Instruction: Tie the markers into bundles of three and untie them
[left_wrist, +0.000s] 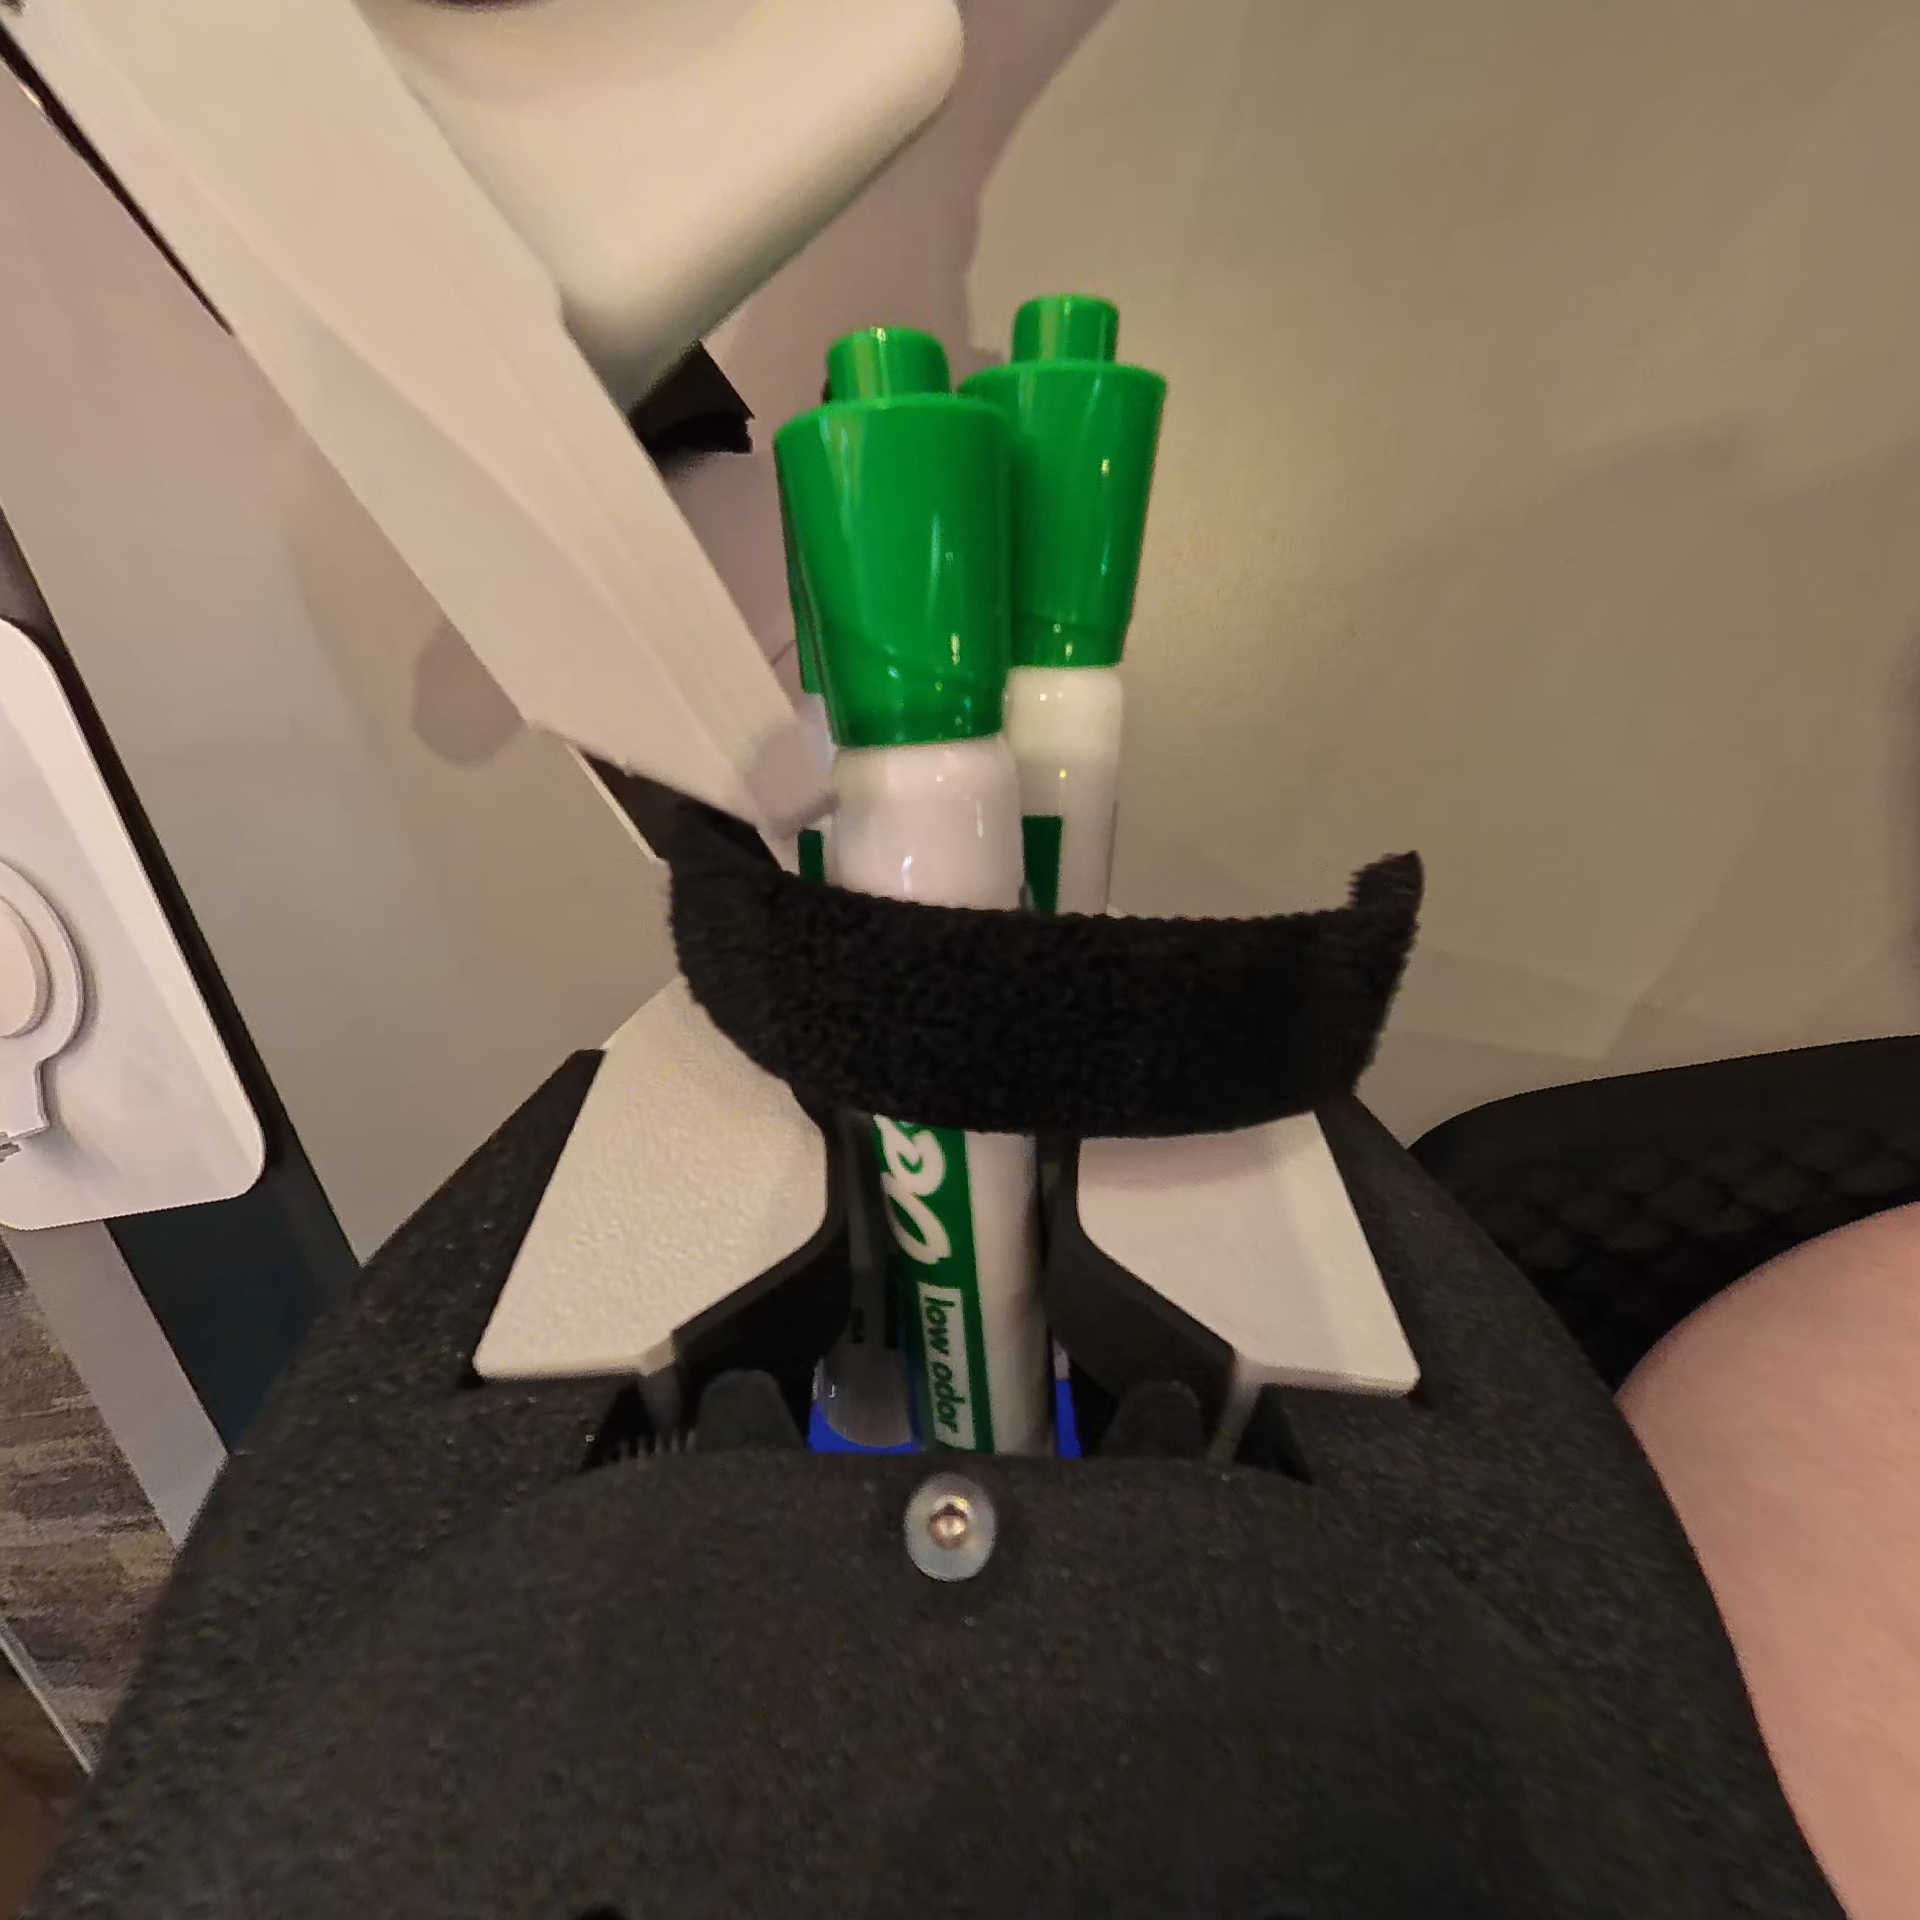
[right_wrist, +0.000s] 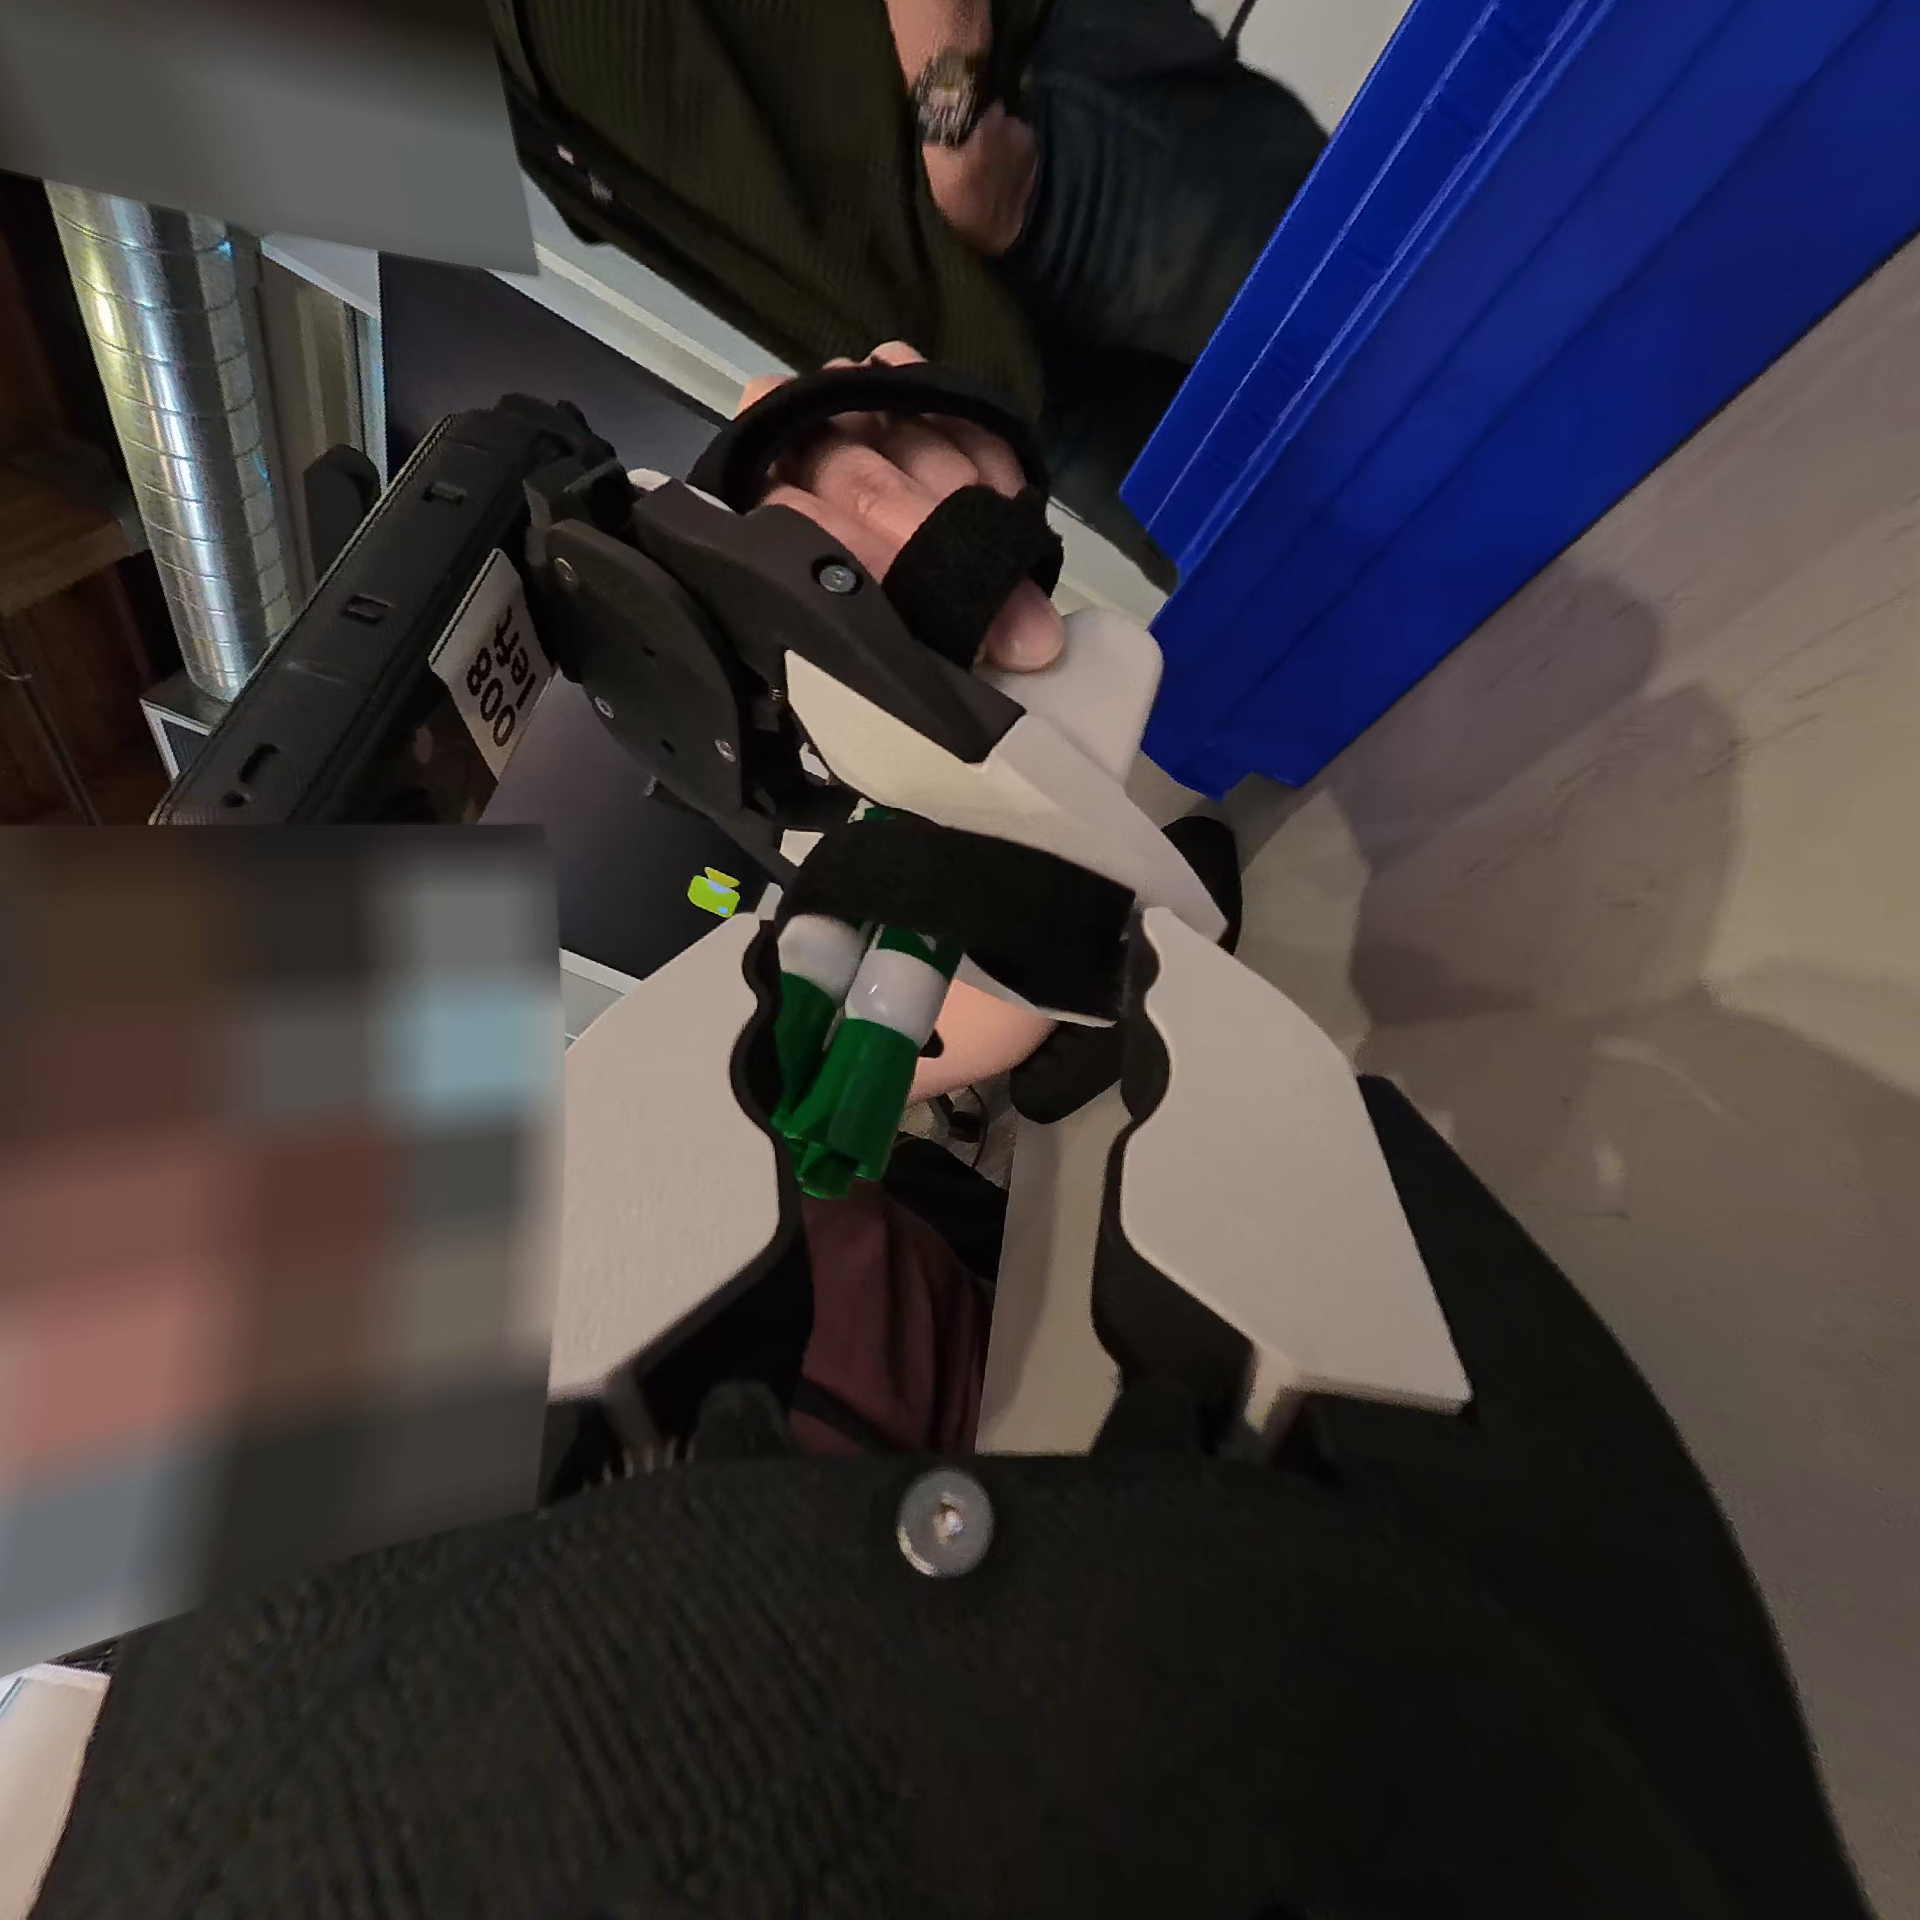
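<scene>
green markers (left_wrist: 925, 790) upright between left gripper (left_wrist: 951, 1174) fingers, strap (left_wrist: 1029, 1008) around them

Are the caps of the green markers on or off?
On. Each of the green markers wears its green cap above the black strap.

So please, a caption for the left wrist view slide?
Left gripper shut on green markers, black strap looped around them, right gripper at the strap's end.
</scene>
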